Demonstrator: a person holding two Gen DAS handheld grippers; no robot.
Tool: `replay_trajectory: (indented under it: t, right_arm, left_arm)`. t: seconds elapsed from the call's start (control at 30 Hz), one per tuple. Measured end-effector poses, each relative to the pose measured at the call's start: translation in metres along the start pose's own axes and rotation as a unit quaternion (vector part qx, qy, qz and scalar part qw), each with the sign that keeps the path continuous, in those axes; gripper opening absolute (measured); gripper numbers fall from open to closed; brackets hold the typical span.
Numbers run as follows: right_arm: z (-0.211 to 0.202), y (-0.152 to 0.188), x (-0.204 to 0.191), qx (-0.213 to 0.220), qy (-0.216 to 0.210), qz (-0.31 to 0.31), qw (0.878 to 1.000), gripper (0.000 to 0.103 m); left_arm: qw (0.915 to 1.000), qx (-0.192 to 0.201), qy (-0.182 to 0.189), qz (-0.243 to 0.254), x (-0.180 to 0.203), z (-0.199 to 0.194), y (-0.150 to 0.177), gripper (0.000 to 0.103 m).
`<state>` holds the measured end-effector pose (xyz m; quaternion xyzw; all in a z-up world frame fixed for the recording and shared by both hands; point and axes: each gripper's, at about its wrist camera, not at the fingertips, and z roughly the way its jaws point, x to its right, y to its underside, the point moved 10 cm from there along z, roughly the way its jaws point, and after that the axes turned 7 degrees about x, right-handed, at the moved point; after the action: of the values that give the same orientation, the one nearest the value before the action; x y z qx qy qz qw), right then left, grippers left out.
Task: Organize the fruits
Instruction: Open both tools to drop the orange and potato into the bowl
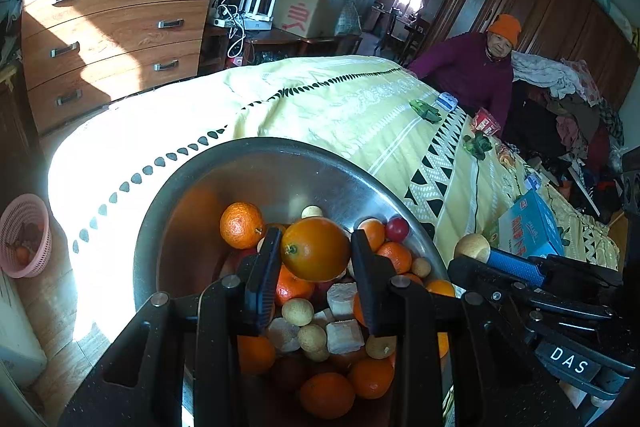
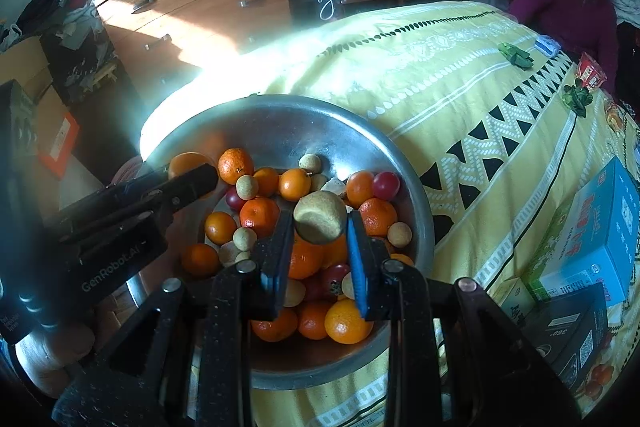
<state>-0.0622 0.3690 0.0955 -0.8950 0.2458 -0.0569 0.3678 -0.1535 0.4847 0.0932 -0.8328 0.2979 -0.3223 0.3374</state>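
Note:
A steel bowl [image 1: 256, 163] [image 2: 280, 115] sits on a yellow bedspread and holds several oranges, small tan longans, red fruits and pale cubes. My left gripper [image 1: 316, 251] is shut on a large orange [image 1: 316, 249], lifted above the pile. My right gripper [image 2: 320, 223] is shut on a tan longan [image 2: 320, 217] over the bowl's middle. The right gripper with its longan [image 1: 472, 247] also shows at the right edge of the left wrist view. The left gripper [image 2: 192, 183] reaches in from the left in the right wrist view.
A pink basket [image 1: 26, 235] with some fruit stands on the floor at the left. A blue box [image 2: 600, 227] and a dark box [image 2: 572, 335] lie on the bed to the right. A person in an orange hat [image 1: 480, 67] sits at the far side. A wooden dresser [image 1: 112, 31] stands behind.

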Motion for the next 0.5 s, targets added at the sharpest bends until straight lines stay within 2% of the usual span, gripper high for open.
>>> replay_trajectory:
  t: [0.2,0.23,0.27,0.33,0.37,0.4,0.43,0.47,0.5]
  right_arm:
    - [0.005,0.002,-0.003,-0.006,-0.008,0.002,1.000,0.027]
    - [0.005,0.003,-0.004,-0.007,-0.009,0.003,1.000,0.027]
    - [0.005,0.003,-0.004,-0.009,-0.008,0.002,1.000,0.027]
    - [0.004,0.003,-0.004,-0.006,-0.005,0.000,1.000,0.029]
    - [0.002,0.002,-0.004,-0.005,-0.005,0.000,1.000,0.035]
    - [0.000,0.002,-0.004,-0.003,-0.005,0.001,1.000,0.052]
    - [-0.003,0.000,-0.003,0.002,-0.004,0.005,1.000,0.061]
    - [-0.008,-0.002,-0.003,0.009,-0.003,0.007,1.000,0.079]
    - [-0.012,-0.005,-0.003,0.017,-0.001,0.008,1.000,0.085]
  left_arm:
    - [0.9999,-0.009,-0.008,-0.009,-0.005,0.005,0.006,0.035]
    - [0.9998,-0.011,-0.009,-0.012,-0.006,0.005,0.006,0.038]
    - [0.9998,-0.011,-0.009,-0.015,-0.007,0.005,0.006,0.052]
    - [0.9996,-0.002,-0.019,-0.023,-0.010,0.001,0.003,0.069]
    - [0.9994,0.005,-0.023,-0.025,-0.010,-0.002,0.001,0.075]
    - [0.9993,0.011,-0.025,-0.027,-0.011,-0.005,-0.001,0.077]
    - [0.9992,0.015,-0.026,-0.028,-0.011,-0.007,-0.002,0.080]
    - [0.9991,0.017,-0.028,-0.028,-0.011,-0.009,-0.003,0.080]
    - [0.9990,0.019,-0.030,-0.028,-0.011,-0.011,-0.004,0.080]
